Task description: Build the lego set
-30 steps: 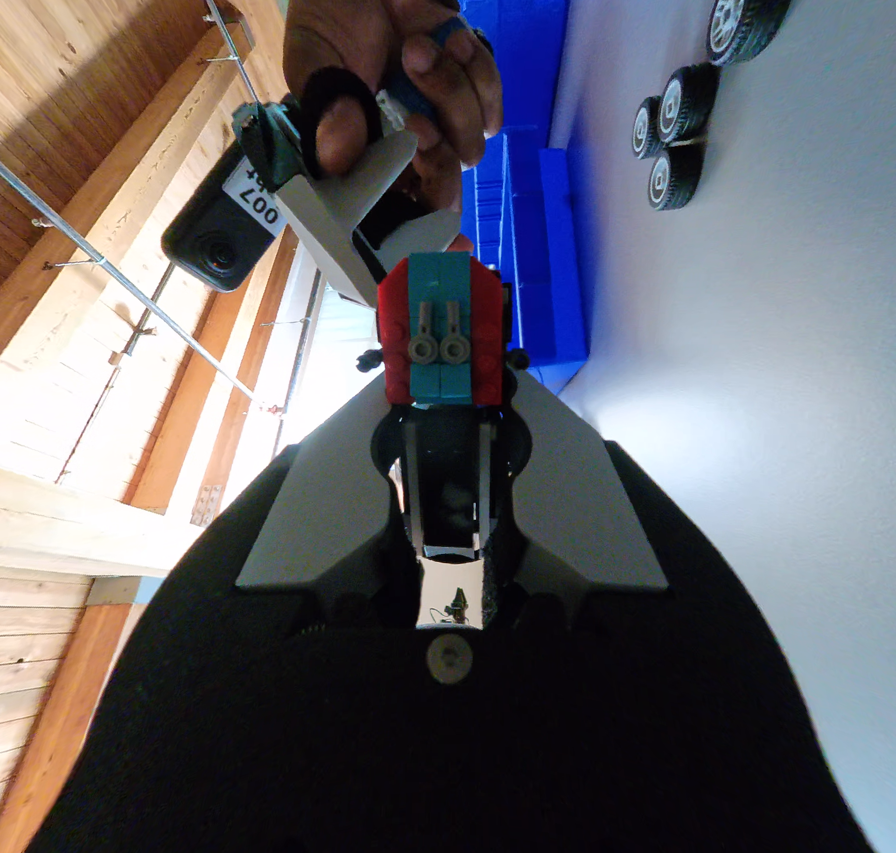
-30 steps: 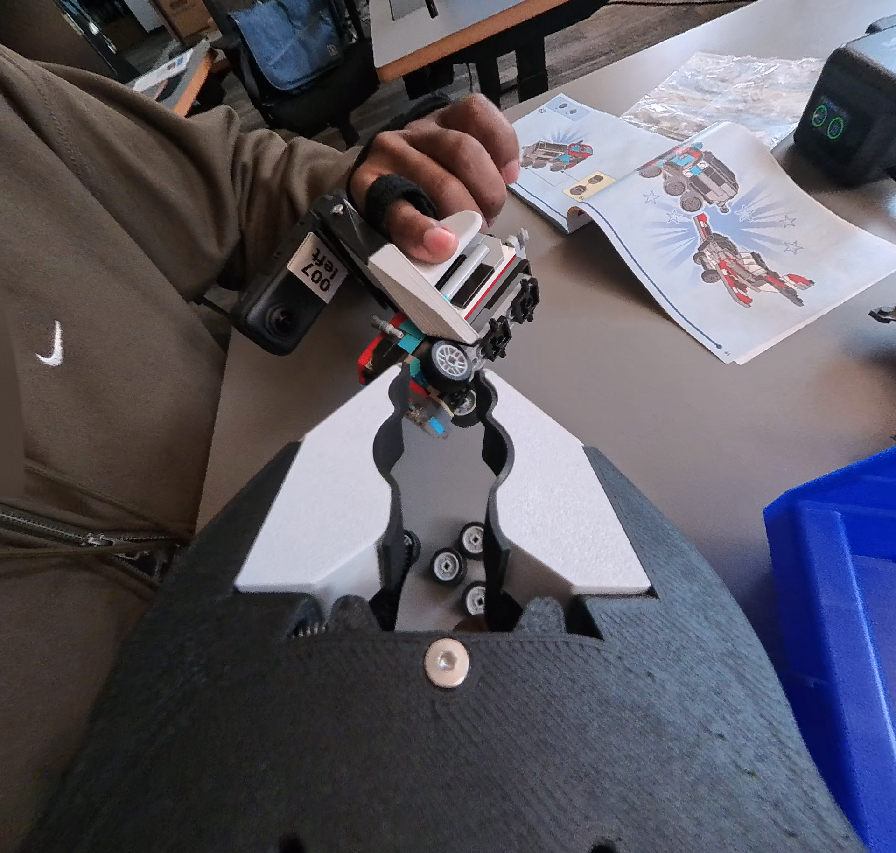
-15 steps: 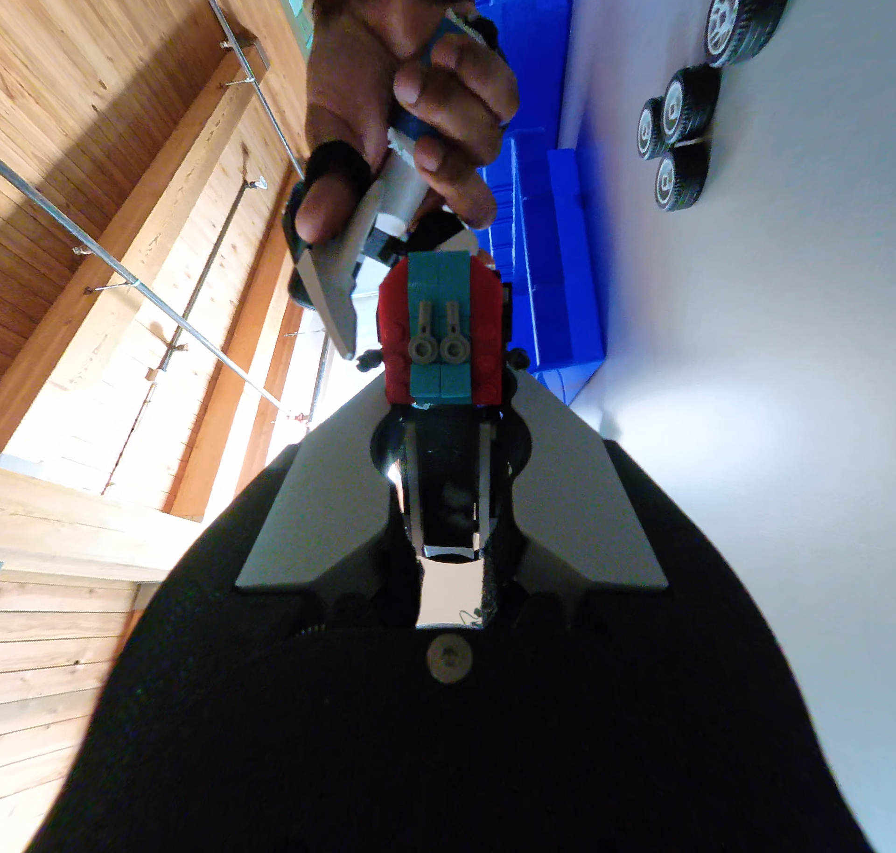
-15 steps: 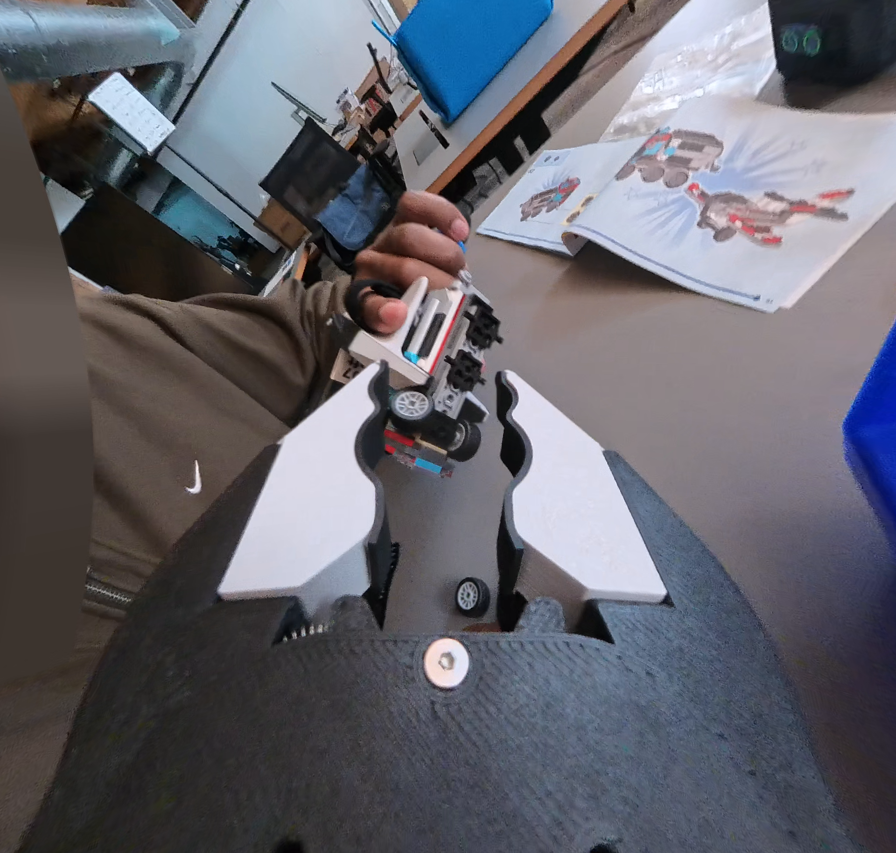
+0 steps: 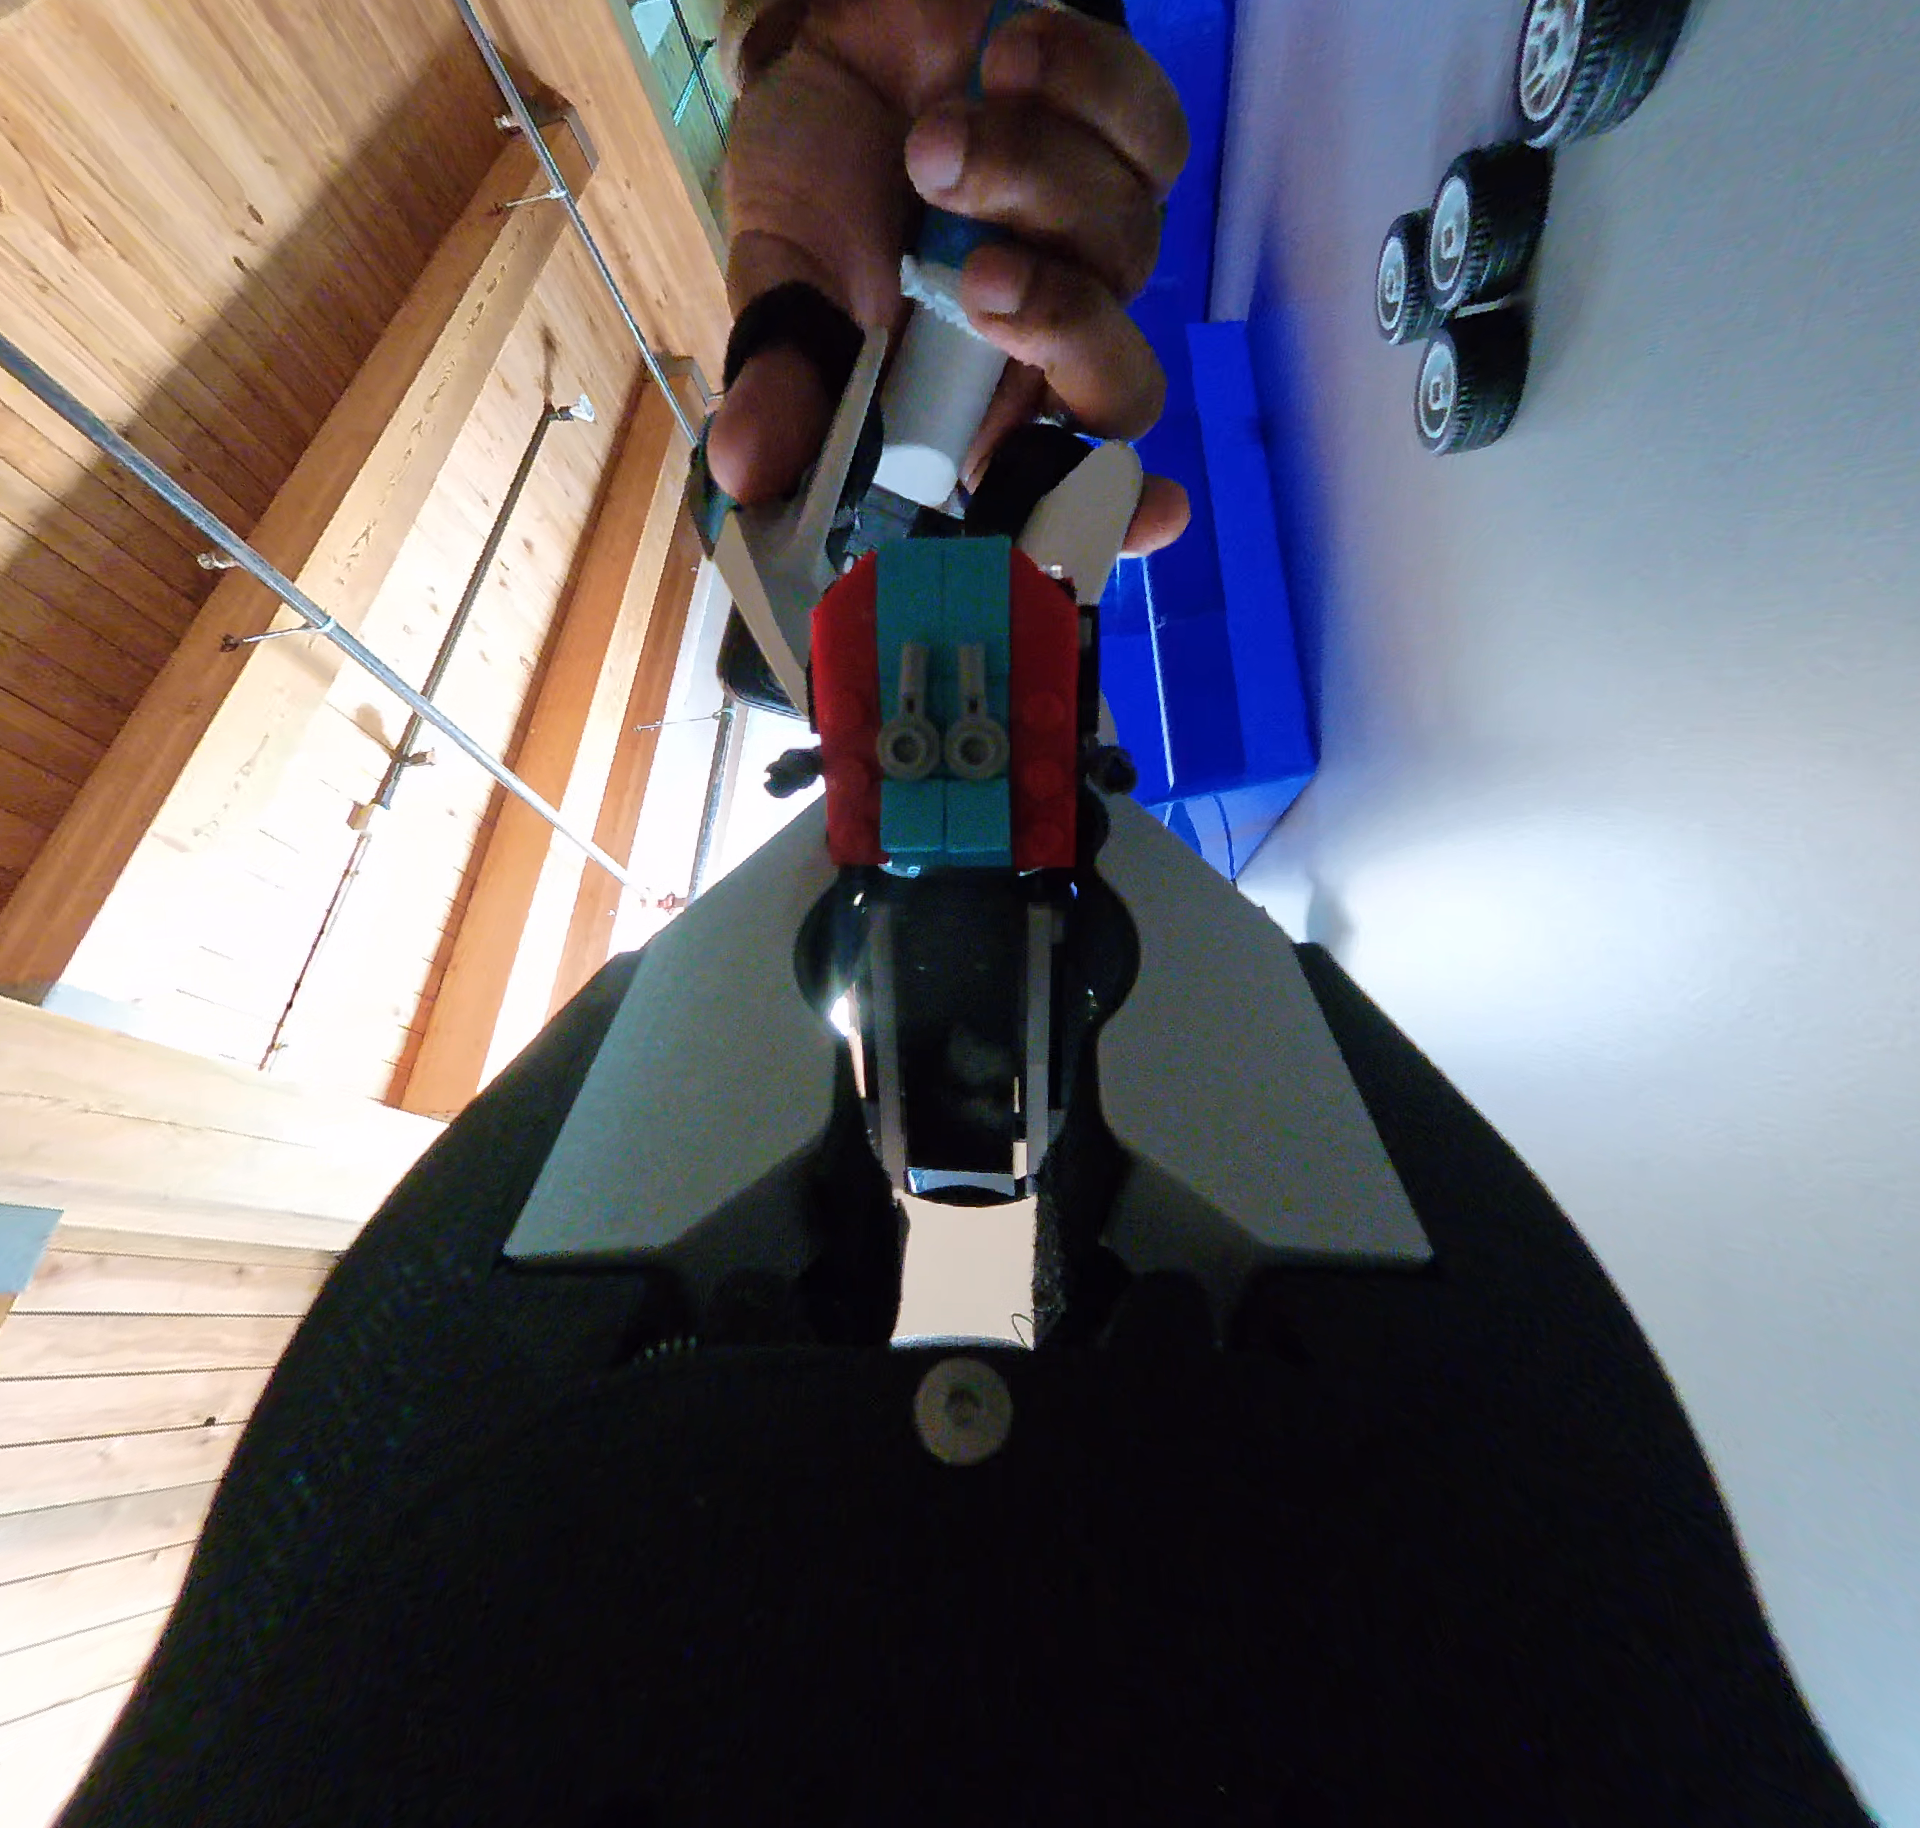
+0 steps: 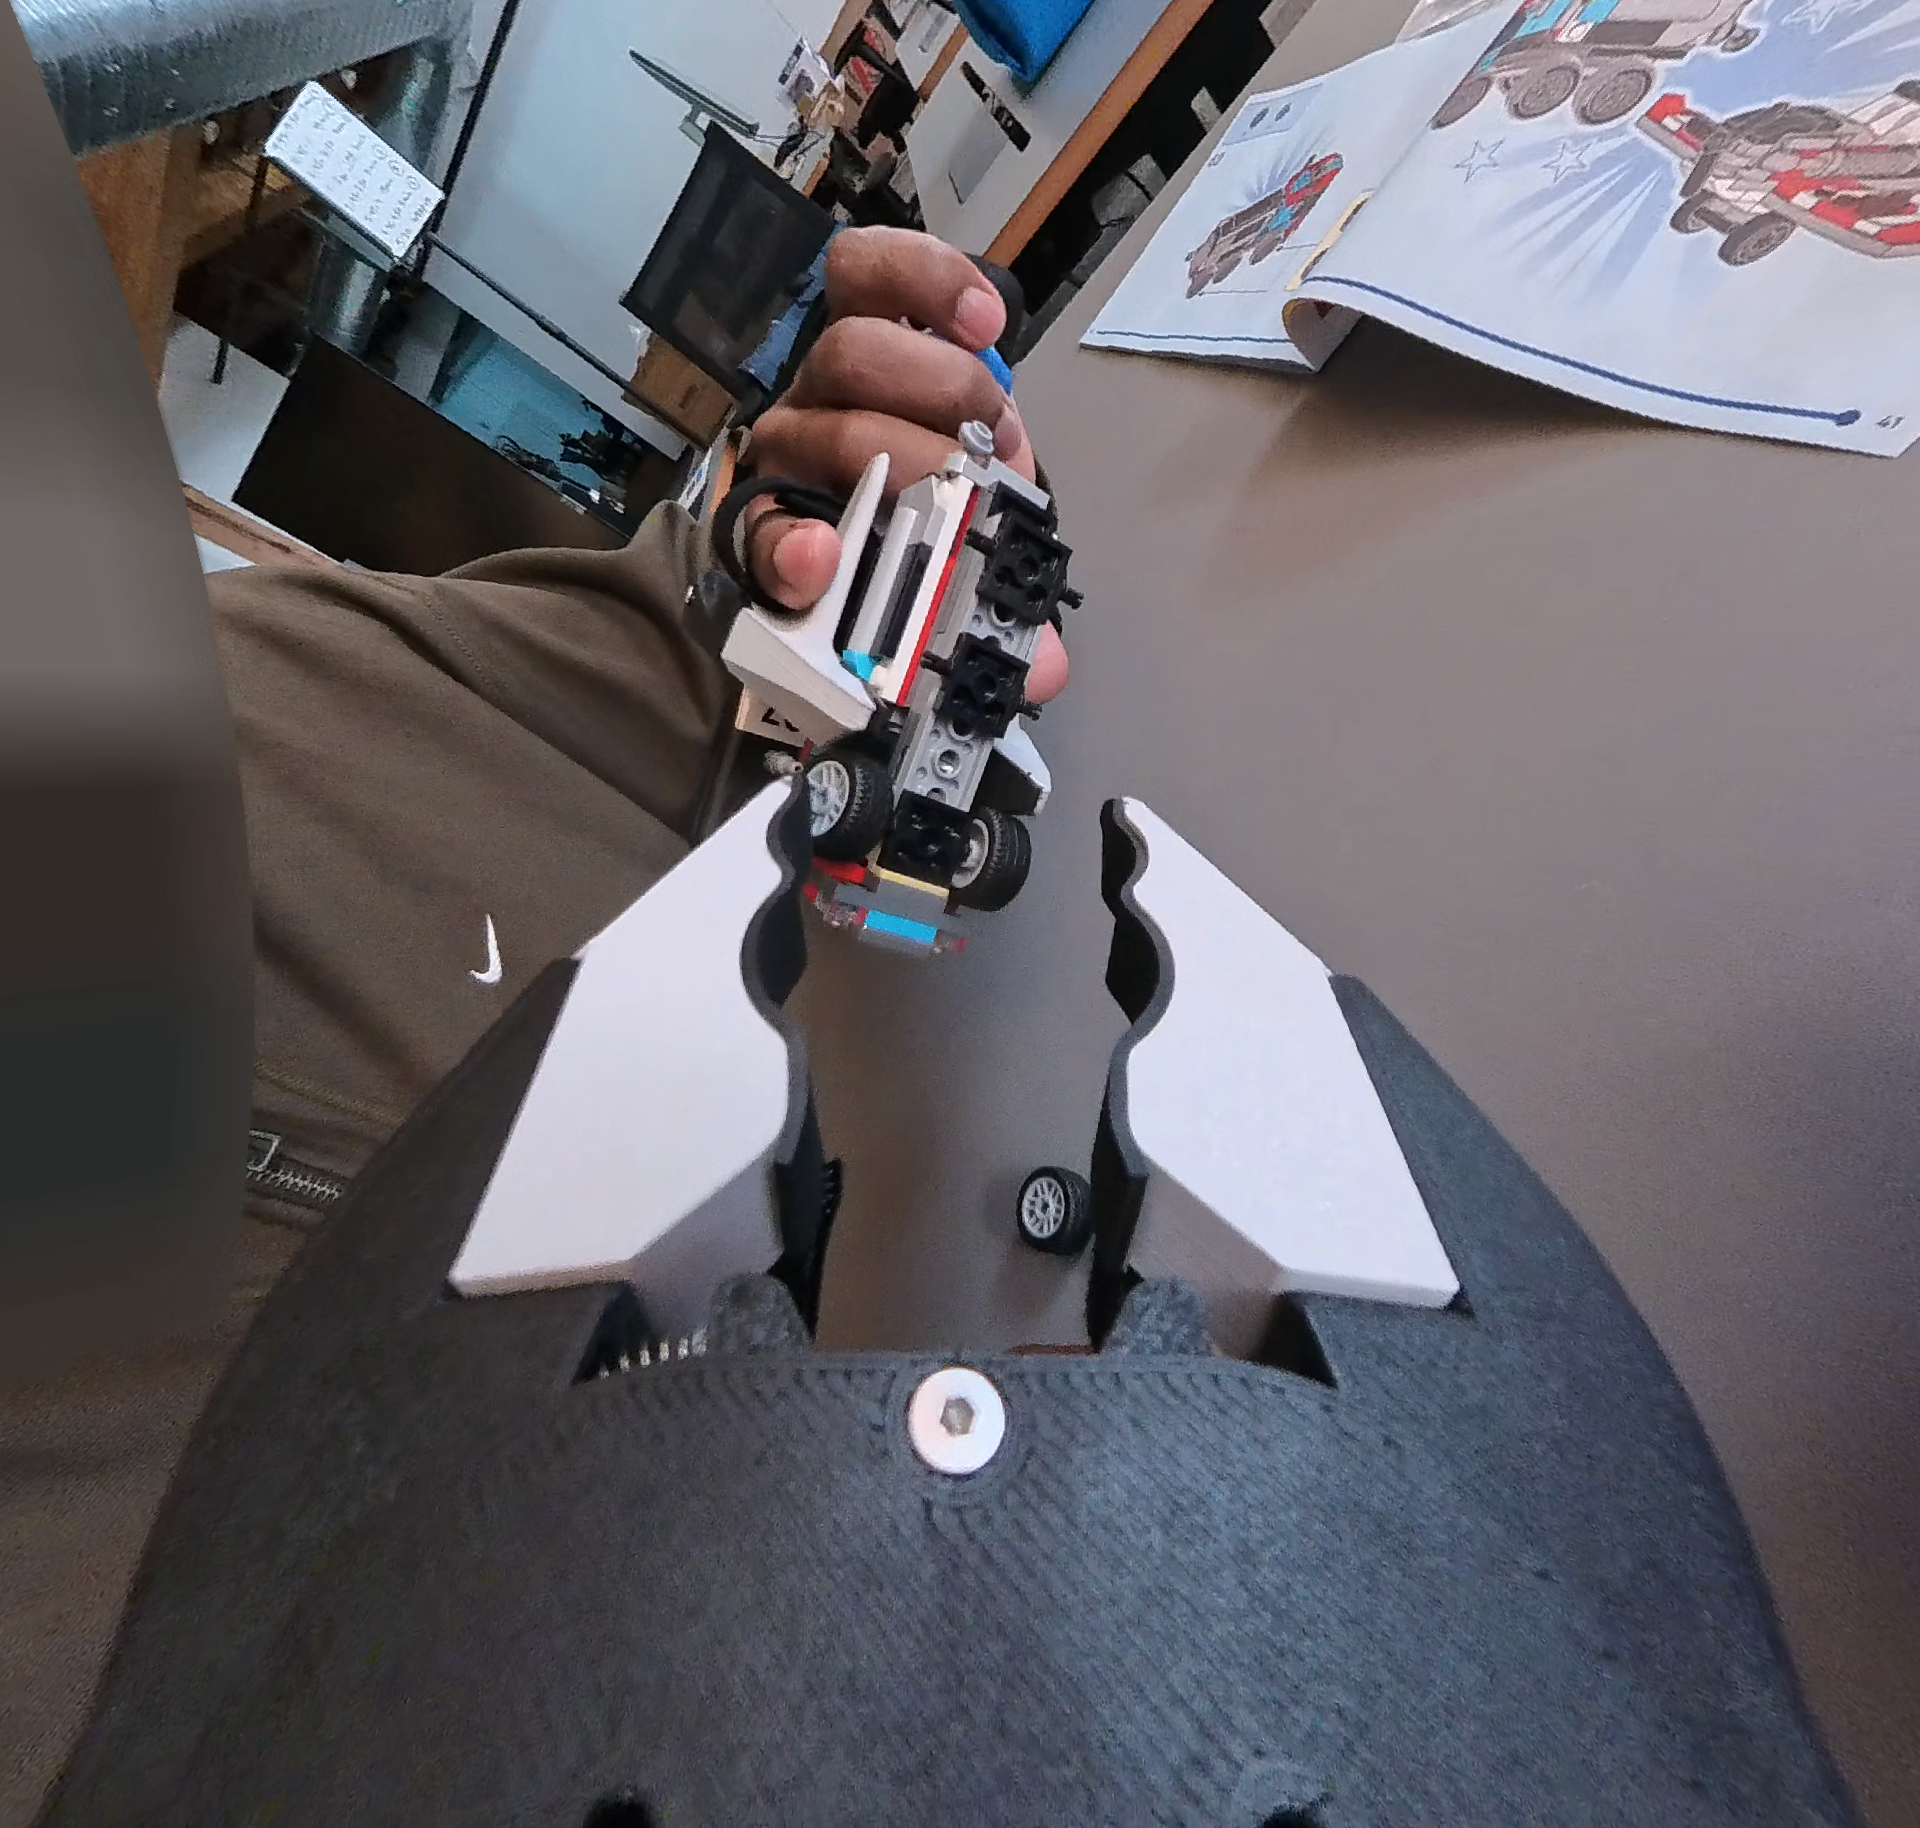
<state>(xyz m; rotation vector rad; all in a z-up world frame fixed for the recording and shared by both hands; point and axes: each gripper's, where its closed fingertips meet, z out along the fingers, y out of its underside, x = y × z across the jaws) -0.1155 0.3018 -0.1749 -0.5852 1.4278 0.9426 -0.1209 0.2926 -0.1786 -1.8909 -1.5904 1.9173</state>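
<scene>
My left gripper (image 5: 956,828) is shut on a toy brick truck (image 5: 945,698) and holds it in the air by its sides. The truck's red and teal end faces the camera. In the right wrist view the truck (image 6: 935,698) shows its grey underside, with two small wheels (image 6: 847,791) on the axle nearest my right gripper. My right gripper (image 6: 951,812) is open and empty. Its left fingertip (image 6: 774,822) is just beside one of those wheels and the right fingertip stands well apart. The right gripper also shows in the left wrist view (image 5: 914,521), behind the truck.
Several loose black wheels (image 5: 1455,292) lie on the table (image 6: 1455,739); one small wheel (image 6: 1051,1210) shows between my right fingers. A blue bin (image 5: 1226,583) stands beyond. An open instruction booklet (image 6: 1558,220) lies at the far right. A person's brown sleeve (image 6: 468,791) is at the left. Both grippers' tips are close together, under 4 cm apart. Both grippers' tips are roughly 11 cm from the small wheel (image 6: 1051,1210). The left camera catches it too, in the left wrist view (image 5: 1557,58).
My right gripper has opened wide and drawn back a little from the truck's front wheel, which stays on the truck. My left gripper keeps the same hold on the truck.
</scene>
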